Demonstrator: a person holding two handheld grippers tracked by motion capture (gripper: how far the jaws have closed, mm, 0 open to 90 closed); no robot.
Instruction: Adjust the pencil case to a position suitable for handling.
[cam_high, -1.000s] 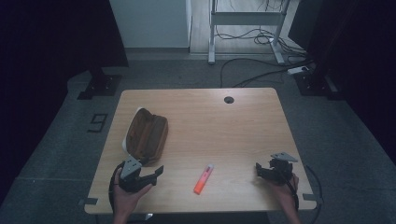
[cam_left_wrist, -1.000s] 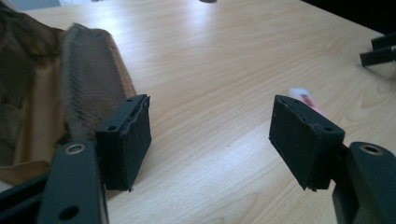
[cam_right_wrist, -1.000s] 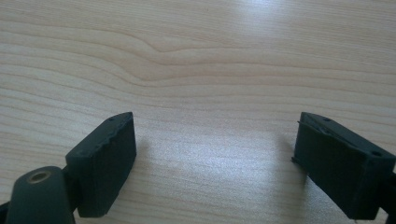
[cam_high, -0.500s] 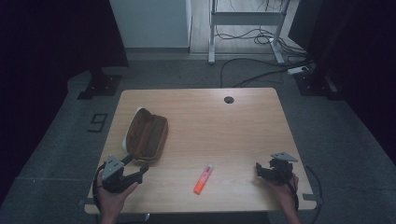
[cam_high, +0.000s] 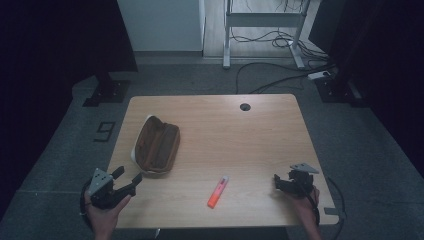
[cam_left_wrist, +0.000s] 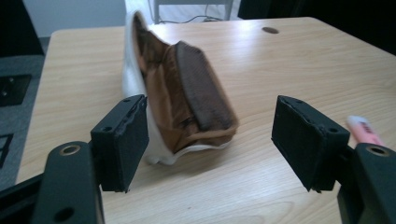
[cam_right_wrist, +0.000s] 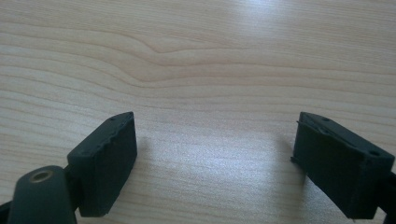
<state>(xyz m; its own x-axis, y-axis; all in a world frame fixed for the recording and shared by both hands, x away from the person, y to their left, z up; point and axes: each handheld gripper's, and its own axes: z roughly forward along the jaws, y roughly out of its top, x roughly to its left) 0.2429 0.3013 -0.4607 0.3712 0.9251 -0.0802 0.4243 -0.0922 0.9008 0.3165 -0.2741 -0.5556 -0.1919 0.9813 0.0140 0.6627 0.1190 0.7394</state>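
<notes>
Pale wood table (cam_high: 250, 135) carries a brown pencil case (cam_high: 156, 146) lying unzipped; the left gripper (cam_high: 127, 179) gapes empty just beside it, the right gripper (cam_high: 278, 182) likewise wide apart, near an orange marker (cam_high: 217, 192).

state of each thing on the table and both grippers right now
pencil case: unzipped, gaping open, lying on its side
orange marker: capped, lying flat, untouched
left gripper: jaws open, aimed at the case, holding nothing
right gripper: jaws open, holding nothing, over bare table
</notes>
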